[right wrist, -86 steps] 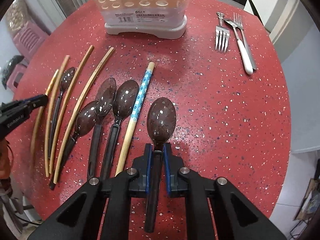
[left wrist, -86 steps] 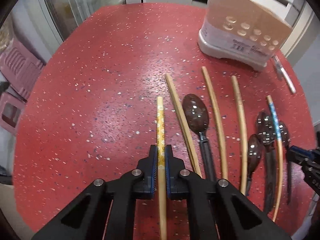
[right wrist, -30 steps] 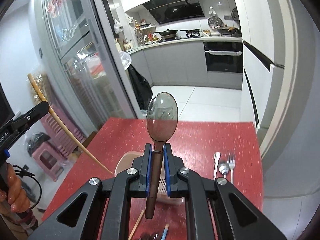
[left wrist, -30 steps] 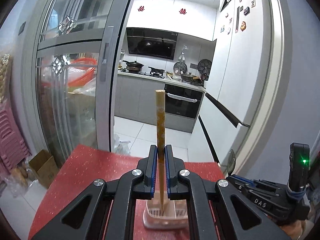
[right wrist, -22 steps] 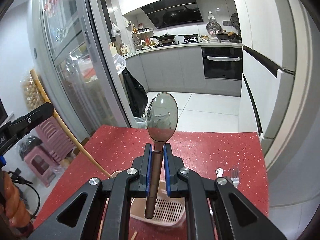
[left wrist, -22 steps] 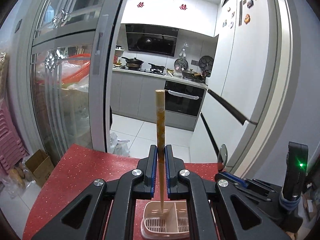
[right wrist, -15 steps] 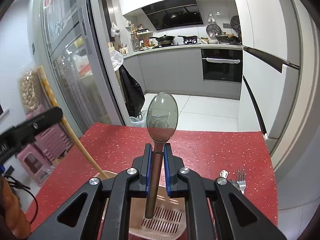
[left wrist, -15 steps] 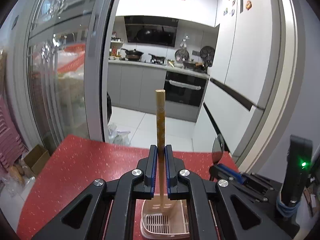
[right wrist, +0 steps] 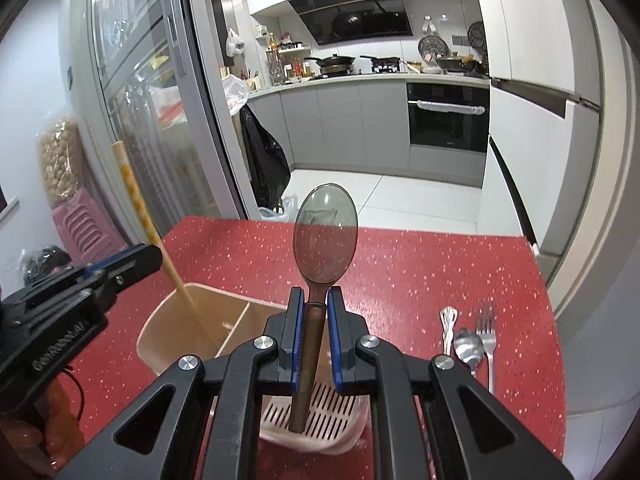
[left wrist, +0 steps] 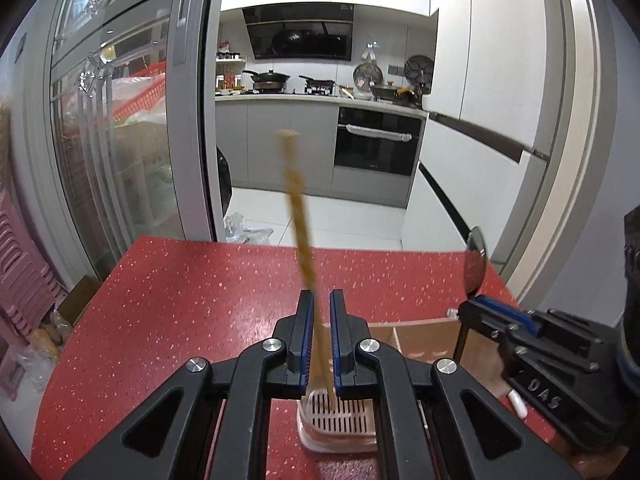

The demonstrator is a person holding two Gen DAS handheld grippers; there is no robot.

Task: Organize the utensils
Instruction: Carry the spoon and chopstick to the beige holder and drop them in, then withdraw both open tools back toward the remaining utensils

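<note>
At the lower centre of the left wrist view, the left gripper (left wrist: 320, 336) stands slightly parted above a pink utensil holder (left wrist: 340, 426) on a red speckled table (left wrist: 180, 304). A blurred wooden chopstick (left wrist: 298, 208) runs between the fingers with a gap on either side, leaning toward the upper left of the frame, its lower end down in the holder's slotted compartment; whether the pads touch it cannot be told.

At the lower centre of the right wrist view, the right gripper (right wrist: 313, 344) is clamped on the handle of a dark translucent spoon (right wrist: 325, 236), held upright with its bowl above the fingers and its handle tip over the slotted floor of the holder's near compartment. The holder's rim (right wrist: 160, 328) shows at lower left, a divider splitting it. The chopstick (right wrist: 140, 216) slants from upper left into the far compartment, beside the left gripper (right wrist: 132, 260).

At lower right, a fork (right wrist: 486, 336) and a metal spoon (right wrist: 468, 346) lie side by side on the table (right wrist: 420, 264).
</note>
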